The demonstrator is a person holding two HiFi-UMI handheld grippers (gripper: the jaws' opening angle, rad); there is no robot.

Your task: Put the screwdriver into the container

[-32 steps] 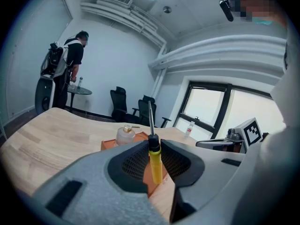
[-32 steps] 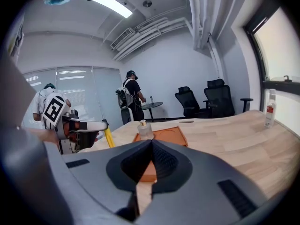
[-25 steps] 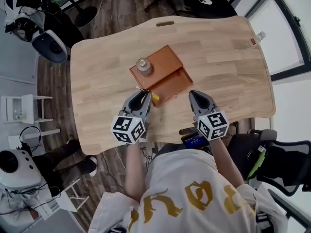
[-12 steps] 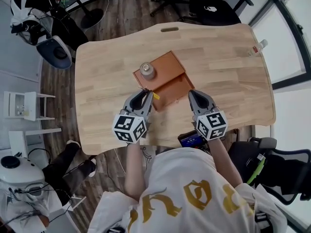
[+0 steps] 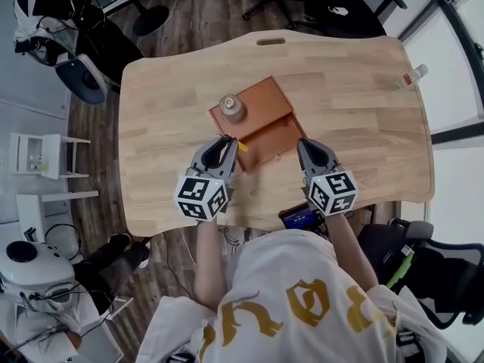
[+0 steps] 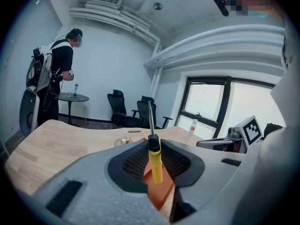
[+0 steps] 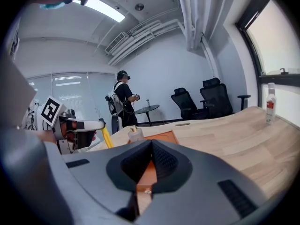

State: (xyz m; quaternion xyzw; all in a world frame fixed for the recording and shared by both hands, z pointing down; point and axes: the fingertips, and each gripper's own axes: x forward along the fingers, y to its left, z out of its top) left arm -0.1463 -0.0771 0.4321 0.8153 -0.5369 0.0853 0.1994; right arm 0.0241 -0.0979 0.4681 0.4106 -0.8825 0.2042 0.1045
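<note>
A brown wooden container point(image 5: 263, 103) lies in the middle of the table, with a small capped jar point(image 5: 231, 107) standing on its far left corner. My left gripper point(image 5: 224, 145) hovers at the container's near left corner, shut on a screwdriver point(image 6: 155, 164) with a yellow handle. The metal shaft points up and forward past the jaws. In the head view the yellow handle point(image 5: 241, 147) shows just right of the fingertips. My right gripper point(image 5: 308, 148) is shut and holds nothing, at the container's near right corner. The right gripper view shows the container point(image 7: 161, 137) beyond the gripper point(image 7: 151, 144).
The light wooden table point(image 5: 363, 119) has bare wood around the container. A clear plastic bottle point(image 5: 415, 76) stands near its far right edge. A person point(image 6: 60, 74) stands by a small round table in the background, with black office chairs point(image 6: 123, 109) beyond the table.
Both grippers stay at the container's near edge, the left still clamped on the screwdriver. The head view has drifted slightly, so the table sits a little lower and to the right.
</note>
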